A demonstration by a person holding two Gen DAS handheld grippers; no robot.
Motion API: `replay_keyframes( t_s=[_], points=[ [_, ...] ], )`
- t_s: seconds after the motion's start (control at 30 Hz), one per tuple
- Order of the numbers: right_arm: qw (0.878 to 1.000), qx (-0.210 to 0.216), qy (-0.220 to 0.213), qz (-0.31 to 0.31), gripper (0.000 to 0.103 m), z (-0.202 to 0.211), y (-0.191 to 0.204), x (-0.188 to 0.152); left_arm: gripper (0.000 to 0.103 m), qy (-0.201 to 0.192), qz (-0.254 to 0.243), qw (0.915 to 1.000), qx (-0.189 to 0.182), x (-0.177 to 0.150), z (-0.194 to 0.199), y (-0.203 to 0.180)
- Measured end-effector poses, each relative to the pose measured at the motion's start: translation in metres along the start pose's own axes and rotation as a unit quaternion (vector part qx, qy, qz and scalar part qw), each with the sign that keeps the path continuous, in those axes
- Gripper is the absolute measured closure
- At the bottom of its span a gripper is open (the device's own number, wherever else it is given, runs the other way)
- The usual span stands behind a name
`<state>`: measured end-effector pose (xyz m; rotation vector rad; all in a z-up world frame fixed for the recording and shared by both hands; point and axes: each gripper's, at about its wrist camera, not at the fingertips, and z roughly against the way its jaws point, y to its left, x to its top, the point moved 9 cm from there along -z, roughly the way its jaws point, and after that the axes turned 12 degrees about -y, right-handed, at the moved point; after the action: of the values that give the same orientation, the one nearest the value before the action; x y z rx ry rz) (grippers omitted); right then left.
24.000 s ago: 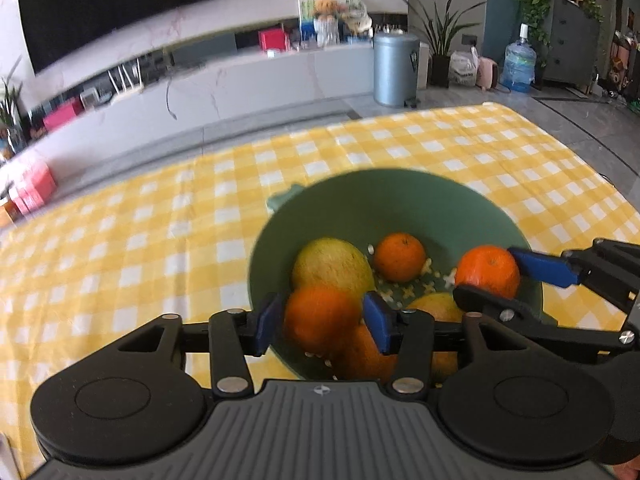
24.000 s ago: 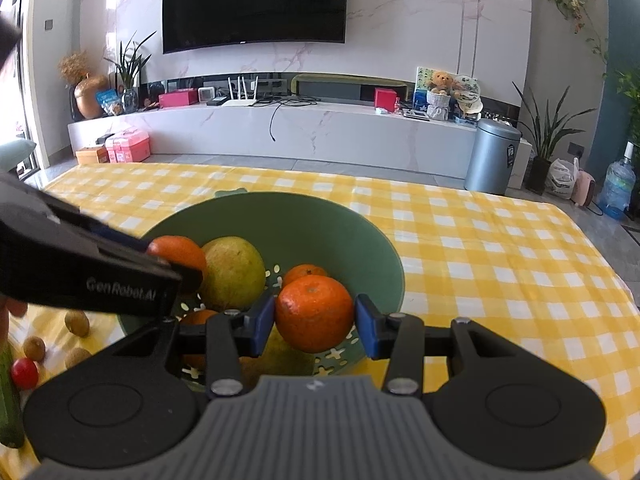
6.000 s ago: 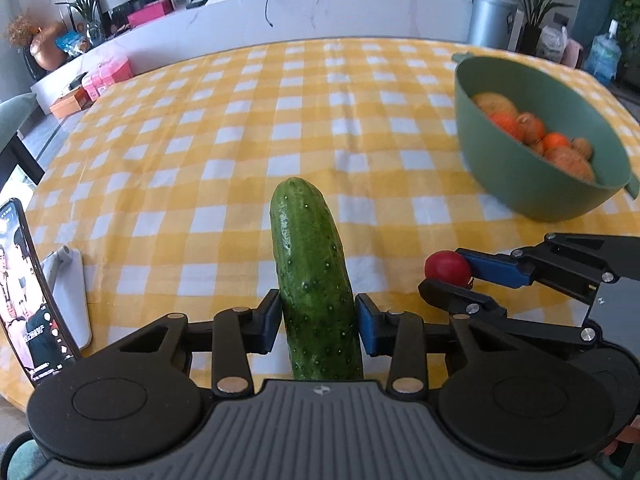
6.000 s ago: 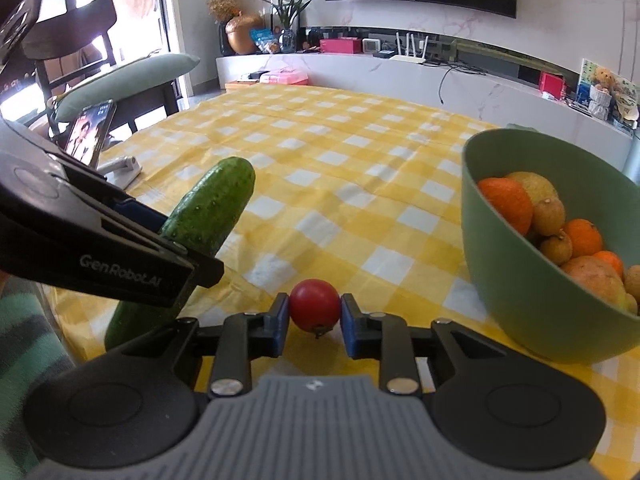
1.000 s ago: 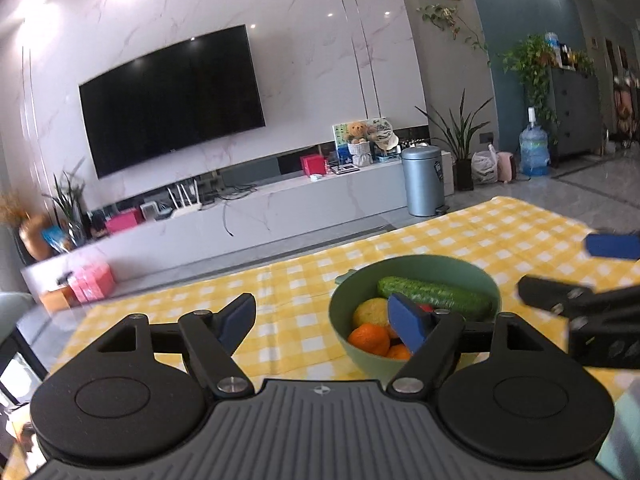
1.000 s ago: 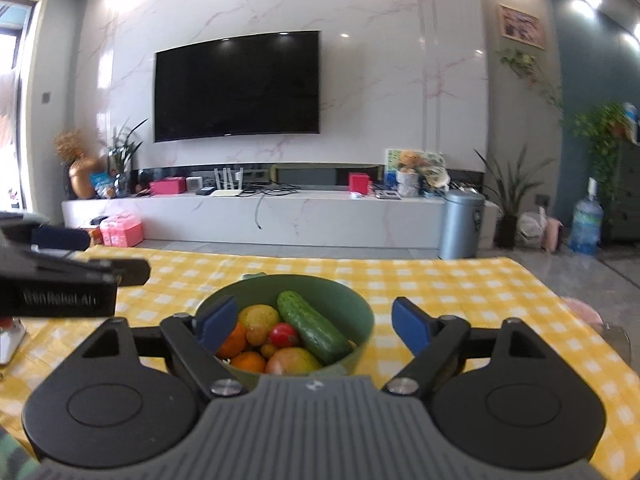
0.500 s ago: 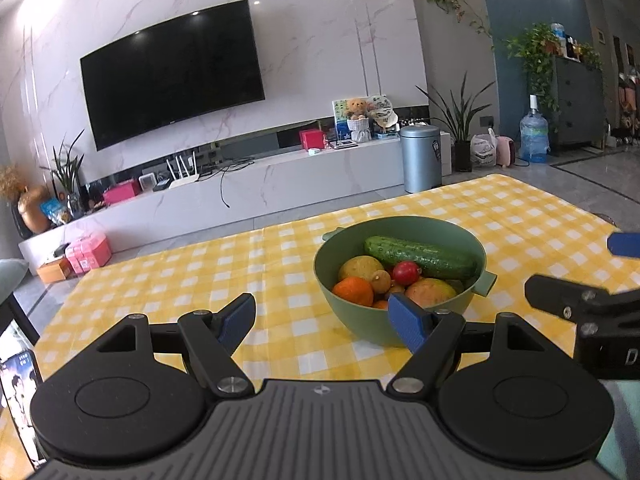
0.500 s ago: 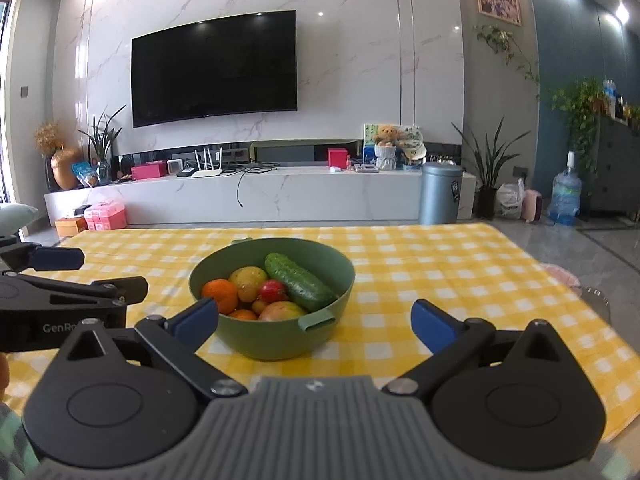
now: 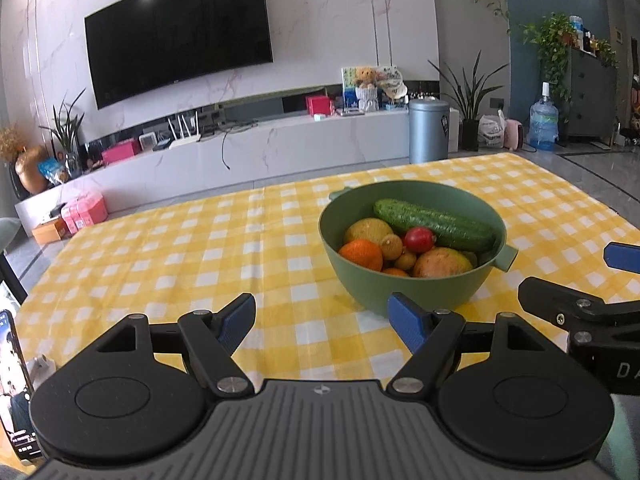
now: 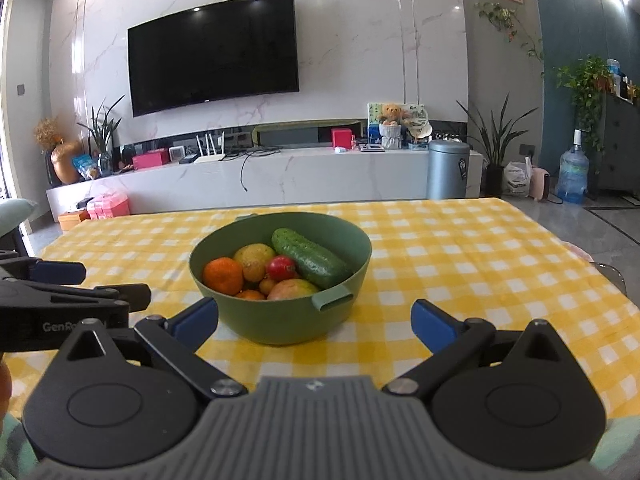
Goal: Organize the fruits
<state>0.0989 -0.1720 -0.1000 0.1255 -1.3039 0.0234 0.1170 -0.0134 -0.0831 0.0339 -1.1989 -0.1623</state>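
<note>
A green bowl (image 9: 400, 292) (image 10: 288, 320) stands on the yellow checked tablecloth (image 9: 200, 264). In it lie a cucumber (image 9: 434, 226) (image 10: 310, 258), a red tomato (image 9: 418, 239) (image 10: 281, 267), an orange (image 9: 360, 254) (image 10: 223, 275) and several other fruits. My left gripper (image 9: 322, 316) (image 10: 104, 282) is open and holds nothing, short of the bowl and to its left. My right gripper (image 10: 316, 318) (image 9: 576, 272) is spread wide open and also holds nothing, hovering in front of the bowl without touching it.
A phone on a stand (image 9: 12, 380) sits at the table's near left corner. Beyond the far table edge are a white media console (image 10: 280, 176), a grey bin (image 10: 446, 168) and a wall TV (image 10: 212, 52). Part of a person's hand (image 10: 4, 384) shows at the left edge.
Both grippers have sunk and tipped downward, so the bowl sits higher and larger in view. The right gripper's jaws spread wider. The left gripper's jaws stayed as wide as before.
</note>
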Motion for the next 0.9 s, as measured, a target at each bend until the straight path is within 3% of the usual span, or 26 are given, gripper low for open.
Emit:
replay_keyframes(
  t_s=[0.27,0.9],
  points=[
    [1.0,-0.004,0.007,0.005,0.004,-0.004,0.001,-0.0024,0.014,0.018,0.001,0.9998,-0.004,-0.0056,-0.0032,-0.0011],
    [1.0,-0.004,0.007,0.006,0.004,-0.0039,0.0014,-0.0032,0.014,0.018,0.002,0.9998,-0.005,-0.0046,-0.0024,-0.0026]
  ],
)
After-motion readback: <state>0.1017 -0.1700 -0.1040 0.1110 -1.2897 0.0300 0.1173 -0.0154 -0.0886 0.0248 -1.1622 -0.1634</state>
